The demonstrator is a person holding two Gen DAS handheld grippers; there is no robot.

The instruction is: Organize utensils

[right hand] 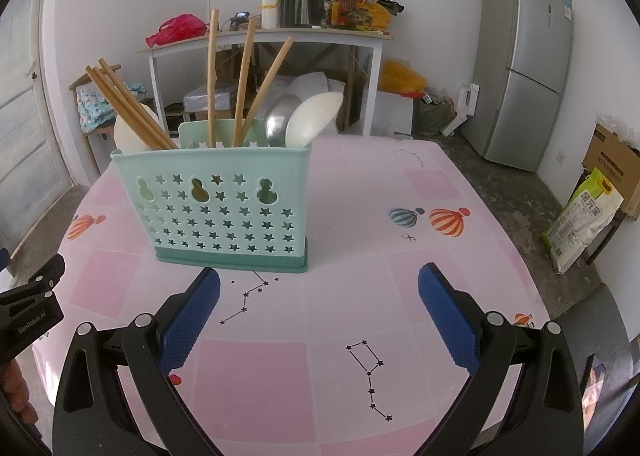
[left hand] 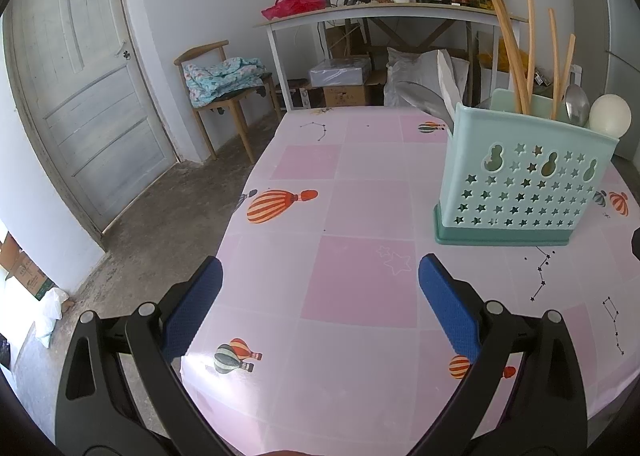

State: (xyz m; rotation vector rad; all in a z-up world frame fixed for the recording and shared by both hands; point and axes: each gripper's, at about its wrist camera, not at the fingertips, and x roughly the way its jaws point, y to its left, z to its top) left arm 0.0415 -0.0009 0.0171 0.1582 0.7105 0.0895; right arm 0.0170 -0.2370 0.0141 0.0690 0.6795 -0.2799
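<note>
Pink desk (right hand: 352,368) carries only the caddy (right hand: 224,212), utensils upright inside. Both tools, left tool (left hand: 320,276) and right tool (right hand: 319,288), gape empty. Chopsticks (right hand: 211,76) look light, stiff, slippery; pinch mid-shaft.

Mint star-punched holder (right hand: 224,212), pink checked tablecloth (right hand: 360,192)

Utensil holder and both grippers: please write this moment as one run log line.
left gripper: open, empty | right gripper: open, empty | utensil holder: upright on table, holds chopsticks and spoons
</note>
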